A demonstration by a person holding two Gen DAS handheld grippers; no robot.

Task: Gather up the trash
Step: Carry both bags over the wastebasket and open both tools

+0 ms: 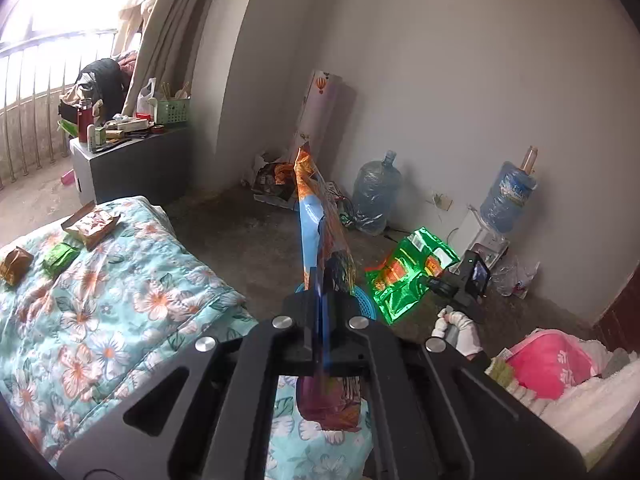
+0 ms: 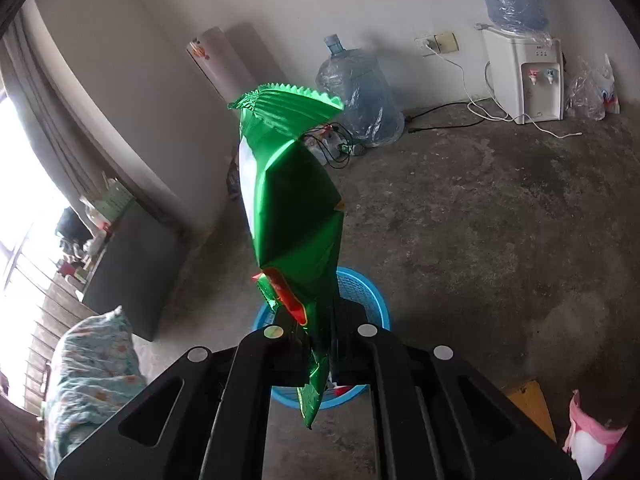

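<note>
While clamped in each tool (image 1: 322,280) (image 2: 320,320), snack bags (image 1: 320,216) (image 2: 288,184) above blue basket (image 2: 360,292).

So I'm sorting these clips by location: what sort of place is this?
Most likely a lived-in bedroom in a home. A bed with a floral quilt stands by a curtained window, a water dispenser stands on the bare concrete floor, and a blue basket sits nearby.

The left gripper (image 1: 320,292) is built of matte black plates with rounded triangular cut-outs, fastened by round silver screws. The right gripper (image 2: 320,344) has the same black frame and silver screws. Beside the left gripper, a white glove is worn on the person's right hand (image 1: 460,330), below a small black camera (image 1: 466,276).
</note>
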